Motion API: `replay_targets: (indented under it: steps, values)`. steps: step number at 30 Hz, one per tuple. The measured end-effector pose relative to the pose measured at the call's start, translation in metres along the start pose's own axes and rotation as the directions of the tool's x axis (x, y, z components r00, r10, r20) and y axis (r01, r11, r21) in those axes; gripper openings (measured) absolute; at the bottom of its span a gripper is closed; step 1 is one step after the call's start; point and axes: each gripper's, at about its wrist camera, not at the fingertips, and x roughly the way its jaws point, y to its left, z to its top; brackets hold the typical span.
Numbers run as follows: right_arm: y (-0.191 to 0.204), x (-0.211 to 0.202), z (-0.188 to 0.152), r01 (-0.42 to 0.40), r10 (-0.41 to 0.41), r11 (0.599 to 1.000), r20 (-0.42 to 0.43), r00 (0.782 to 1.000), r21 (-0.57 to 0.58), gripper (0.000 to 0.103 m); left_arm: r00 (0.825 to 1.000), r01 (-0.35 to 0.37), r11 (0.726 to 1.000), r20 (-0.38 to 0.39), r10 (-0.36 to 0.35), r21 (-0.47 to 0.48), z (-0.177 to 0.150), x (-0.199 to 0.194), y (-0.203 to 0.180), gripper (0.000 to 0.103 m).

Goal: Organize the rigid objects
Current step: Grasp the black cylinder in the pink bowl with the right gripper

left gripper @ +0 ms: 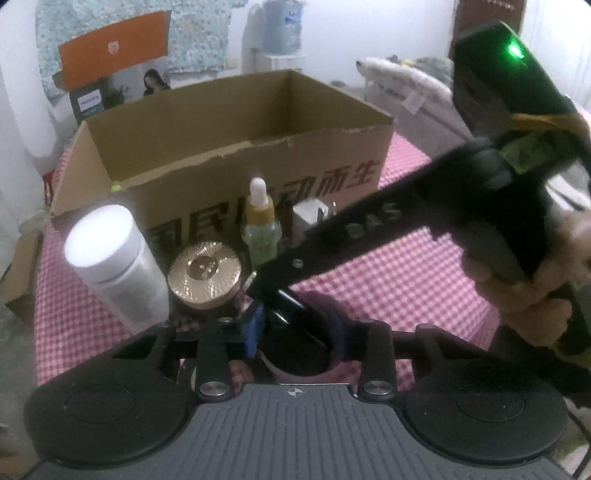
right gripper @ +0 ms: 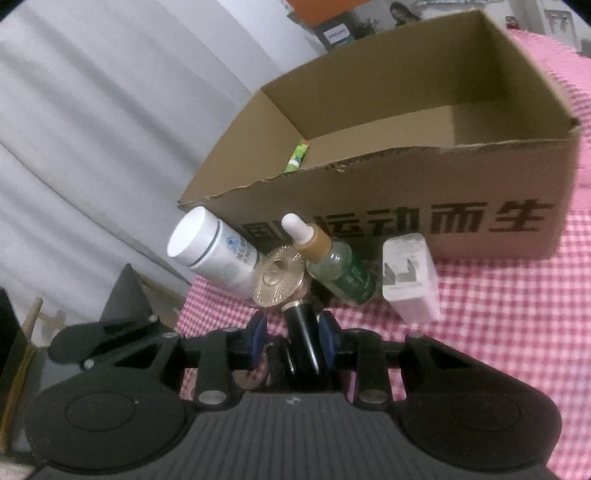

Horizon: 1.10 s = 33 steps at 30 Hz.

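A row of objects stands before the cardboard box [left gripper: 258,173]: a white bottle [left gripper: 114,258], a gold-lidded jar [left gripper: 205,271], a green dropper bottle [left gripper: 260,227] and a white charger [left gripper: 310,216]. In the right wrist view they show as white bottle [right gripper: 214,251], gold lid [right gripper: 277,282], dropper bottle [right gripper: 332,264], charger [right gripper: 410,280]. My right gripper [right gripper: 293,336] is shut on a black tube [right gripper: 301,343]; it reaches in from the right in the left wrist view [left gripper: 266,295]. My left gripper [left gripper: 295,332] sits around a dark round object [left gripper: 295,354], jaws wide.
The box [right gripper: 406,206] holds a green tube [right gripper: 297,157] in its left corner. The table has a pink checked cloth [left gripper: 406,288]. A white curtain [right gripper: 110,129] hangs left of the table. A water jug [left gripper: 282,26] stands behind.
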Motion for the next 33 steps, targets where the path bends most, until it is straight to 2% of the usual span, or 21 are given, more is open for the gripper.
replay_targets:
  steps: [8,11,24,25,27,33]
  values:
    - [-0.004,0.02,0.006,-0.01,0.01,0.999,-0.02,1.0,-0.031,0.025,1.0,-0.005,0.999,-0.027,0.006,0.033,-0.006,0.008,-0.005,0.032]
    - [-0.005,0.023,0.006,-0.021,0.021,0.999,-0.016,1.0,-0.039,0.024,0.999,0.018,1.0,-0.048,-0.017,0.013,-0.008,0.012,-0.003,0.032]
    - [-0.012,0.005,-0.005,-0.022,0.023,1.0,0.047,0.999,-0.007,0.02,0.998,0.035,0.999,-0.052,-0.036,-0.014,-0.002,0.01,-0.006,0.034]
    - [-0.013,0.002,-0.006,-0.025,0.025,1.0,0.052,0.998,0.0,0.017,0.998,0.033,0.999,-0.051,-0.034,-0.013,-0.002,0.011,-0.007,0.035]
    - [-0.016,-0.001,-0.008,-0.04,0.039,0.999,0.053,0.998,0.019,0.005,0.999,0.022,1.0,-0.05,-0.022,-0.009,0.0,0.013,-0.008,0.035]
    - [-0.024,-0.008,-0.009,-0.052,0.048,0.997,0.069,0.996,0.055,0.007,0.998,0.005,1.0,-0.056,-0.004,0.009,0.002,0.018,-0.015,0.032]
